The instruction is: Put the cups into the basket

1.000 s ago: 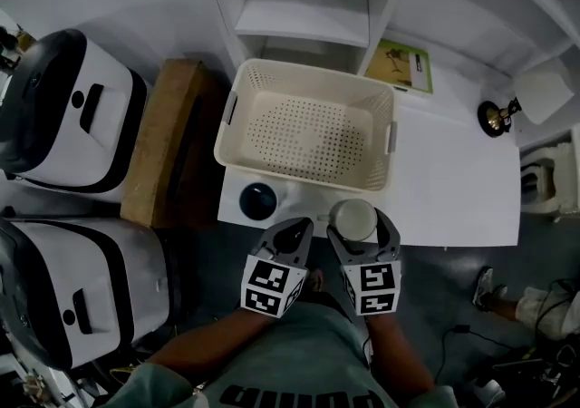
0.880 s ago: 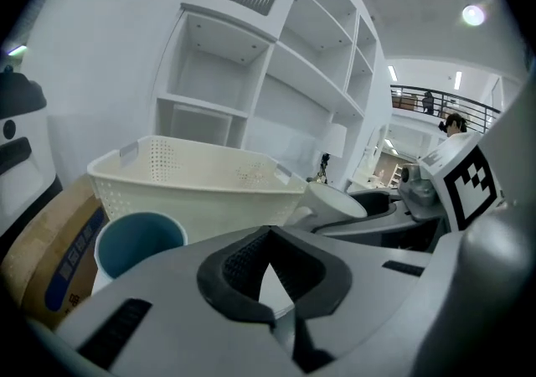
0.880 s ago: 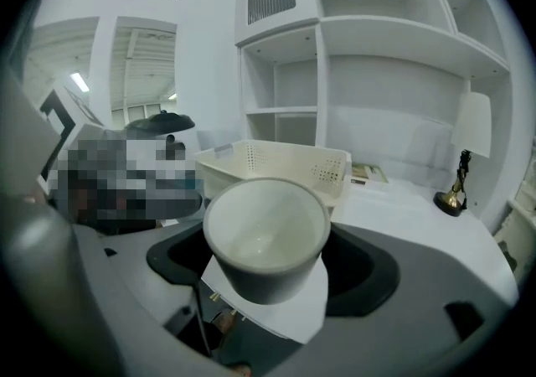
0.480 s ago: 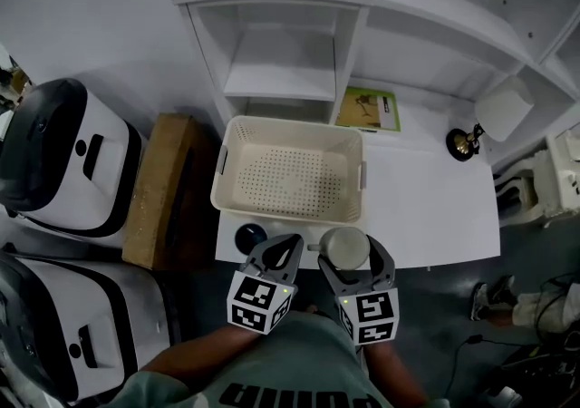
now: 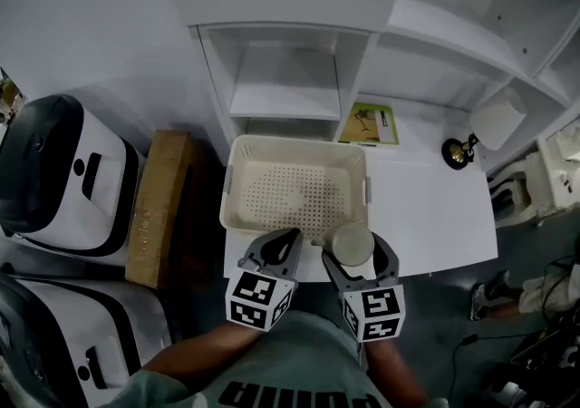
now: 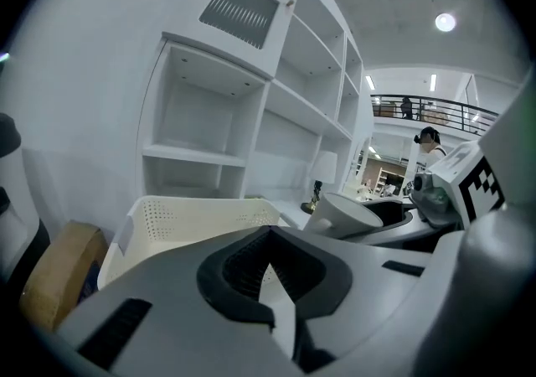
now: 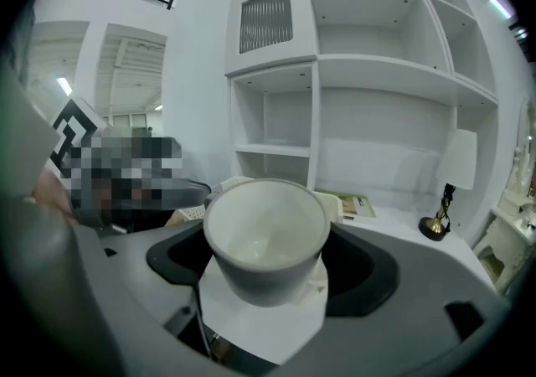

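In the head view, the cream basket (image 5: 295, 145) is seen standing on the white table (image 5: 435, 207) in front of the shelving, and its perforated floor is bare: no cup lies in it. A pale cup (image 5: 351, 239) is held upright in the right claw (image 5: 353, 252), just short of the basket's near wall and toward its right corner. The left claw (image 5: 276, 247) is held beside it, at the table's near edge. No second cup can be made out here.

In the left gripper view, the left claw (image 6: 268, 237) is shown clenched, with its jaws met at the tips and nothing caught between them. The basket (image 6: 184, 216) is seen beyond it, and the gripped cup (image 6: 343, 214) appears off to the right.

In the right gripper view, the right claw (image 7: 268, 271) is seen closed on the cup (image 7: 266, 237), one jaw on each side of its wall. The cup's mouth faces up and it looks empty. A strip of the basket (image 7: 335, 202) shows just behind it.

The task is judged to be at its beginning. One cup is grasped and carried near the basket, but nothing is placed yet. This cup is left to be brought over the rim and let go, and any other cup is still to be fetched.
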